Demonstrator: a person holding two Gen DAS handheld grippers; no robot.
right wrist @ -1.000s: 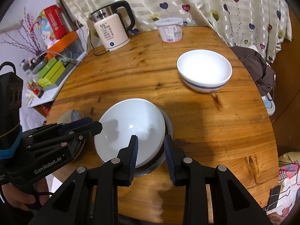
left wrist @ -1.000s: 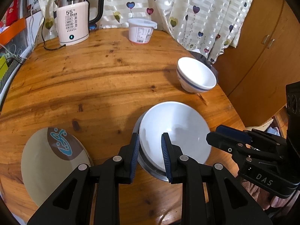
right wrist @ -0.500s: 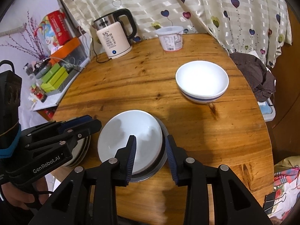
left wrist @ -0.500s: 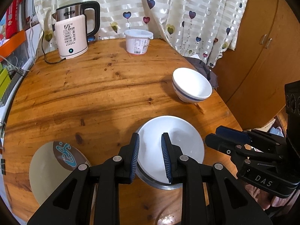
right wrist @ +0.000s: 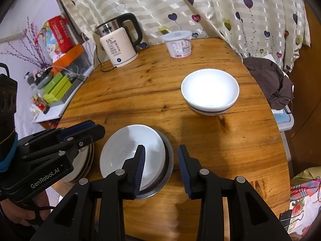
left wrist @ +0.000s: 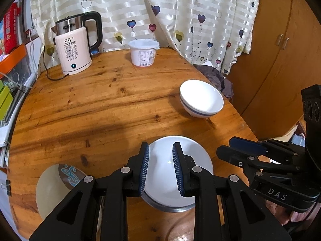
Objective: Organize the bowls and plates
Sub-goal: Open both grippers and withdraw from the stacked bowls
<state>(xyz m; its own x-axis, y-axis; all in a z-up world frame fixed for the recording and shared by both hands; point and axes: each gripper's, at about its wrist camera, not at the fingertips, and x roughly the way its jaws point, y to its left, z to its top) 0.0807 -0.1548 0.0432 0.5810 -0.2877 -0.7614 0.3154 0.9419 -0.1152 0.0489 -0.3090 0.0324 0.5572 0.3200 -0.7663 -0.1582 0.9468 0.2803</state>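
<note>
On the near left of my round wooden table point(left wrist: 100, 104) I see a stack of plates point(left wrist: 52, 188). My left gripper point(left wrist: 160, 168) hangs over the white bowl point(left wrist: 166, 178) with its fingers apart, holding nothing. That bowl sits inside a metal bowl point(right wrist: 167, 160) near the table's front edge. My right gripper point(right wrist: 161, 168) is just to the right, fingers wide apart and empty too. Farther right, a blue-striped bowl point(right wrist: 209, 91) stands alone. At the far side stand a kettle point(left wrist: 73, 44) and a plastic tub point(left wrist: 143, 53).

Dim warm light, glare in blue-banded bowl point(right wrist: 209, 89), fisheye-bent edges.
</note>
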